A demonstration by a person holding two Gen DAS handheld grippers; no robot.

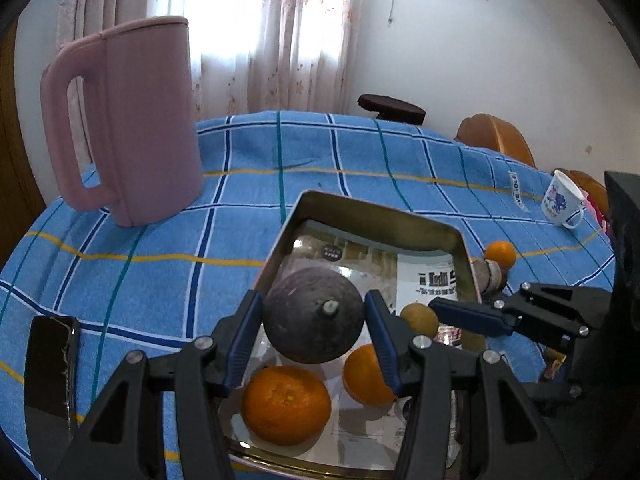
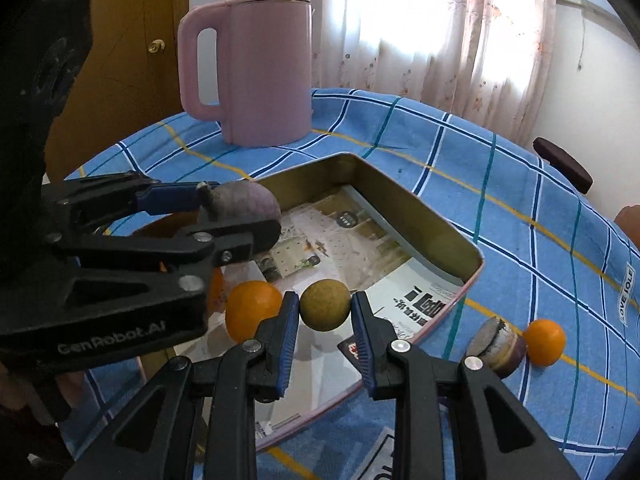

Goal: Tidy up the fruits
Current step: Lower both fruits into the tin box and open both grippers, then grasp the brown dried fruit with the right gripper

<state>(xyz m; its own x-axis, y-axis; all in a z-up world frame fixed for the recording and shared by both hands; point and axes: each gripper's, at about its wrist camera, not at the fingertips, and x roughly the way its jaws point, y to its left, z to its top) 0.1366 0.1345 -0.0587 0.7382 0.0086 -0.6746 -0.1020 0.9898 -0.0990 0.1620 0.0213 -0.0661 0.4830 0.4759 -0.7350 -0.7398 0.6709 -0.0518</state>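
Over the metal tray (image 1: 372, 212), we hold both fruits aloft: left gripper (image 1: 314, 320) clamped on the dark purple fruit (image 1: 314, 316), right gripper (image 2: 325, 307) clamped on the small greenish fruit (image 2: 324, 305). Two oranges (image 1: 286, 404) already lie inside. We judge it best to lower each into bare floor, then release gently so nothing rolls.

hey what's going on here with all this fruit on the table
A person is sorting fruit into a metal tray using tongs in each hand. The left tongs grip a dark purple fruit above the tray; the right tongs grip a small greenish-brown fruit over it. Two oranges already lie inside. An orange and a cut purple fruit remain on the blue cloth.
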